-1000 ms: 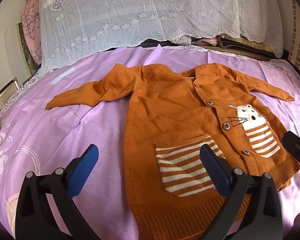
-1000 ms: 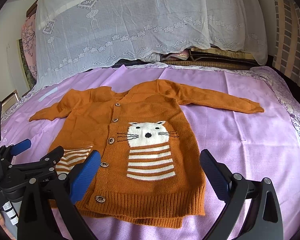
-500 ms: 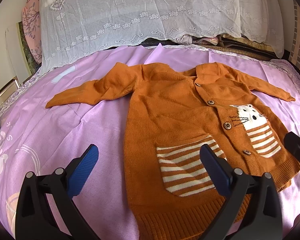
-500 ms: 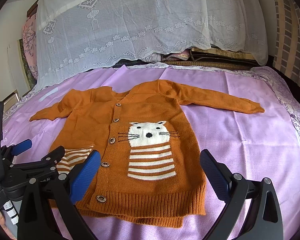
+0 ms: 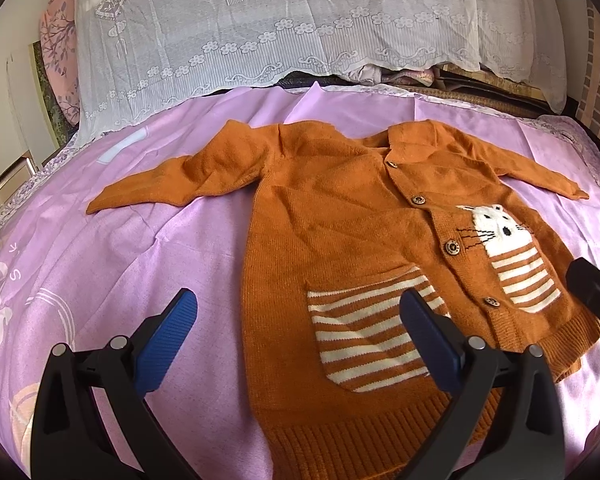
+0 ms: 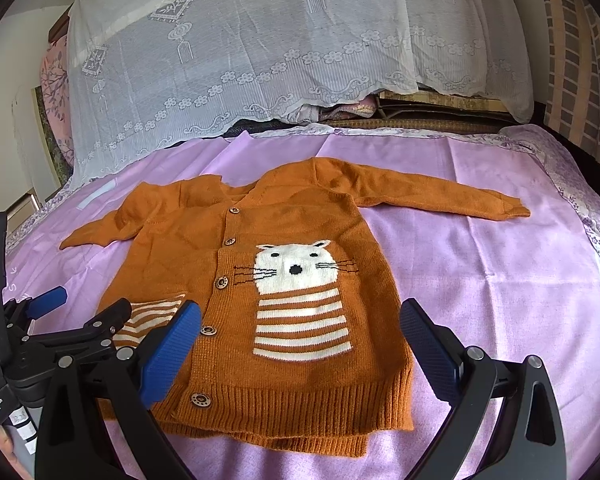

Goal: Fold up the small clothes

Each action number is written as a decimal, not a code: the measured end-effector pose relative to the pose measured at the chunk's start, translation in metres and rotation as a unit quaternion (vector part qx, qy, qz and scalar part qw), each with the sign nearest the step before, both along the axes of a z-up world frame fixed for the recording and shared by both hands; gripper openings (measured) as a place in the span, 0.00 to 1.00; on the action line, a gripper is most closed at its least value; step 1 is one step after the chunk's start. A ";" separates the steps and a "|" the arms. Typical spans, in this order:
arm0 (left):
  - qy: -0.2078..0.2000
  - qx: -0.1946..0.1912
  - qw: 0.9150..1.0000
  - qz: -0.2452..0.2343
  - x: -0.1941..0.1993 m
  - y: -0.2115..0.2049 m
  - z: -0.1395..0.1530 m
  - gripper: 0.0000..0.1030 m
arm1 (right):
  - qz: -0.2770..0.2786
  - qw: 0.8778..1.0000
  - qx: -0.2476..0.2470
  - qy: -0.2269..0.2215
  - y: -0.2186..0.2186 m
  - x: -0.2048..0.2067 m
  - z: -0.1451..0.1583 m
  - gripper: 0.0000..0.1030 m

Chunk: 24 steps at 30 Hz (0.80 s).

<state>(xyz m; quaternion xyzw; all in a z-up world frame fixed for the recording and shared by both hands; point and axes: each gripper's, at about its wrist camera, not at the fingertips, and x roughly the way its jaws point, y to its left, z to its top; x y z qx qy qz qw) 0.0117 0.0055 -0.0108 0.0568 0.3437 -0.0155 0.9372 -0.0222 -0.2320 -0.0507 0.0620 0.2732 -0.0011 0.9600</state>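
On the pink-purple bedsheet point(image 6: 480, 280) the small orange knitted cardigan with a white cat motif point(image 6: 260, 280) lies flat, sleeves spread, so each empty, spread-wide gripper, left point(image 5: 298, 320) and right point(image 6: 300, 330), should probably pinch a sleeve cuff and fold inward evenly.

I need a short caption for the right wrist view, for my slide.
Open right gripper hovering above an orange cardigan laid flat, sleeves spread, on a purple bedsheet.
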 end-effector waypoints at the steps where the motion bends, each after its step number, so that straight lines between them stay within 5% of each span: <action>1: 0.001 0.003 1.000 -0.002 0.001 -0.003 0.000 0.96 | -0.002 1.000 0.005 0.000 -0.003 0.001 -0.001 0.97; 9: -0.022 0.054 0.997 -0.059 -0.004 -0.048 0.014 0.96 | -0.025 0.987 0.160 -0.002 -0.060 0.008 -0.008 0.97; 15: -0.014 0.044 0.993 -0.111 0.013 -0.092 0.041 0.96 | -0.034 0.973 0.226 -0.041 -0.112 0.020 0.016 0.97; 19: -0.016 0.044 0.989 -0.140 0.036 -0.141 0.059 0.96 | -0.058 0.953 0.294 -0.039 -0.168 0.051 0.028 0.97; 24: -0.004 0.045 0.986 -0.159 0.072 -0.203 0.059 0.96 | -0.110 0.909 0.403 -0.002 -0.239 0.092 -0.004 0.91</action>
